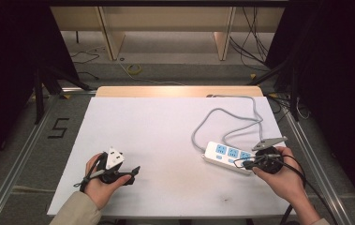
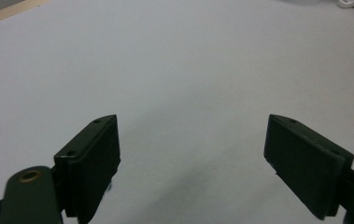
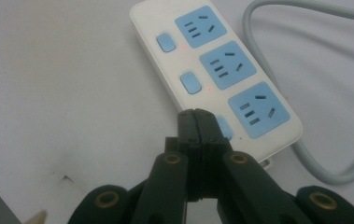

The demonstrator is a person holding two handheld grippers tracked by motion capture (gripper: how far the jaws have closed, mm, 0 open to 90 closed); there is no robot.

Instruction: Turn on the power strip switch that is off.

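A white power strip with three blue sockets lies at the right of the white table top. Its grey cable loops toward the far edge. My right gripper is shut with nothing between its jaws. In the right gripper view its joined tips sit over the nearest blue switch of the power strip; I cannot tell whether they touch it. Small red lights glow beside the other two switches. My left gripper rests at the near left, open over bare table, its jaws wide apart.
The table's wooden far edge borders a floor with loose cables and a yellow cord. A black "5" mark is on the floor at the left. Metal rails run along both sides of the table.
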